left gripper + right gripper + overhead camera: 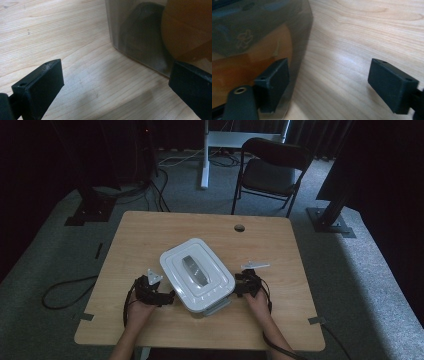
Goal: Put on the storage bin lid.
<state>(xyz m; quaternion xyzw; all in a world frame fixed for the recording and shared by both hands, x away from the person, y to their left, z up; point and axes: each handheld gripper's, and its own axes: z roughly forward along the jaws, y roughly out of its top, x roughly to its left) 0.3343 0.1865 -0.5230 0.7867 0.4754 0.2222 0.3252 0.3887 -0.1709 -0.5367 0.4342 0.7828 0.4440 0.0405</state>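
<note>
Both hands lie low on the table, left tongs (pixel 167 296) and right tongs (pixel 239 284) released, flanking the lidded box (pixel 196 275).

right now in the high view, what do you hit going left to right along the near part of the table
left gripper → white lidded box → right gripper, all on the wooden table

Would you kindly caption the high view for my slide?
White-lidded storage box on a wooden table, flanked by left hand-held gripper and right hand-held gripper.
</note>
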